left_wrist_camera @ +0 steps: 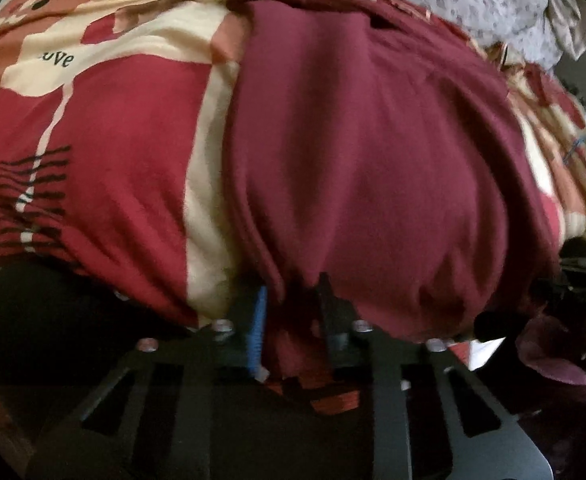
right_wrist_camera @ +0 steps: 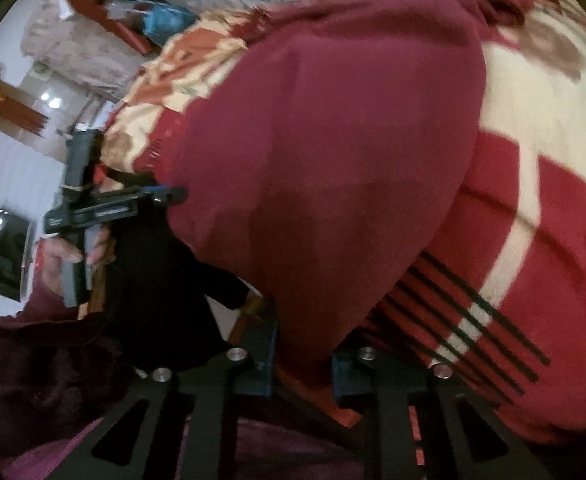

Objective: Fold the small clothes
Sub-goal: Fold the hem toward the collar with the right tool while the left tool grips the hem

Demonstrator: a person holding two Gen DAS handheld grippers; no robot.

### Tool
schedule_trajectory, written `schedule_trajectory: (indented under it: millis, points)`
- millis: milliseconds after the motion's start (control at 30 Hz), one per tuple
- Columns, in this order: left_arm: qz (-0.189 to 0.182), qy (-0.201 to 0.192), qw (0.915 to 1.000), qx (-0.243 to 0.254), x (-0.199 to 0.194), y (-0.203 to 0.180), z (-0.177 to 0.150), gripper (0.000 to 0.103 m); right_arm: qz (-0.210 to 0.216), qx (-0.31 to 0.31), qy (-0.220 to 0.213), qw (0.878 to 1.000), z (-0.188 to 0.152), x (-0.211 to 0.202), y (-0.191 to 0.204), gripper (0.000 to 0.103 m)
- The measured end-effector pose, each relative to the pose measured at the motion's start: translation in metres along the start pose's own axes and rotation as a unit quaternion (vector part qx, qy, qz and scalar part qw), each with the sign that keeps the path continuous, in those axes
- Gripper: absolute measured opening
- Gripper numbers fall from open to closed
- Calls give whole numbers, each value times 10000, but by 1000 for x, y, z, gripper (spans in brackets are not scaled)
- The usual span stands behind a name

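Note:
A maroon garment [left_wrist_camera: 373,140] lies spread on a red and cream patterned bedspread [left_wrist_camera: 113,120]. My left gripper [left_wrist_camera: 293,308] is at the garment's near edge, and a bunch of the maroon cloth sits pinched between its blue pad and black finger. In the right wrist view the same garment [right_wrist_camera: 333,140] fills the middle. My right gripper [right_wrist_camera: 305,354] is shut on its near corner, with cloth pressed between the two fingers. The left gripper [right_wrist_camera: 169,196] shows at that view's left, held by a hand [right_wrist_camera: 65,256] and clamped on the garment's other edge.
Grey flowered bedding [left_wrist_camera: 473,0] is heaped at the bed's far side. The "love" print [left_wrist_camera: 55,58] marks the bedspread. Left of the bed are a white tiled floor [right_wrist_camera: 9,168], red wooden furniture [right_wrist_camera: 9,108] and a blue bag [right_wrist_camera: 165,20]. A maroon sleeve [right_wrist_camera: 21,380] is low left.

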State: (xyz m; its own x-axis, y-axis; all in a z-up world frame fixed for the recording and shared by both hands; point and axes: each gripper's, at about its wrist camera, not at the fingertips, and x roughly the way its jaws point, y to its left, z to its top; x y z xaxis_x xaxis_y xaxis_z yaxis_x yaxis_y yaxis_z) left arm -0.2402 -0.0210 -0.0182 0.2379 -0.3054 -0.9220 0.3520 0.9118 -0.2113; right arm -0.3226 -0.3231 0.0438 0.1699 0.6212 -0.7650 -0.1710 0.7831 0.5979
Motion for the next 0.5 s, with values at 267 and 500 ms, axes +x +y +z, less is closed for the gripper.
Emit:
schedule_trajectory:
  millis: [267,500]
  points:
    - [-561,-632,9964,-117,-53,0,-2,14,462,-404,-635,9961,-5,-40,31,15]
    - [-665,-581,9958,-248,-44,3,0,14,581,-300,-583,9962,2,-32,24,15]
